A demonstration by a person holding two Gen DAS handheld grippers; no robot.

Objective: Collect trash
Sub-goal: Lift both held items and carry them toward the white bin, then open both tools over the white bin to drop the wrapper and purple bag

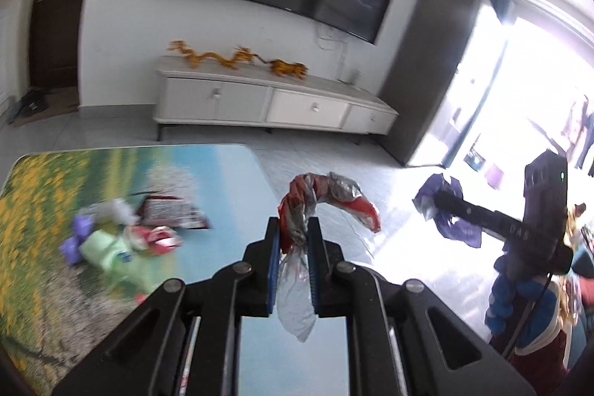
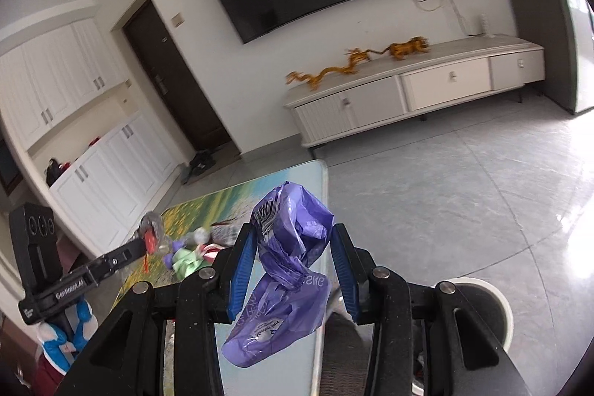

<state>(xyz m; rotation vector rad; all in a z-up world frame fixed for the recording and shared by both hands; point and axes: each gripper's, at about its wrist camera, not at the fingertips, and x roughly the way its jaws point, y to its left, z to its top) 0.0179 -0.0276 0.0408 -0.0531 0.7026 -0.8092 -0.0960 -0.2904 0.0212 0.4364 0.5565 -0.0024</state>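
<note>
The trash pile [image 1: 126, 240] on my bench [image 1: 222, 180] is smeared with blur, its pieces indistinct. My right jaws cover the white bin [image 2: 497, 307] beside the bench, its lower part cut off.

The red wrapper [image 1: 326, 203] is crinkled foil-lined plastic, shiny silver inside. The purple bag [image 2: 286, 262] is thin, glossy plastic film. The desk [image 1: 222, 180] top is smooth and printed; the floor [image 2: 464, 210] tiles gleam.

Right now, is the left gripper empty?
No, the left gripper is shut on a crumpled red and silver wrapper, held off the table.
</note>
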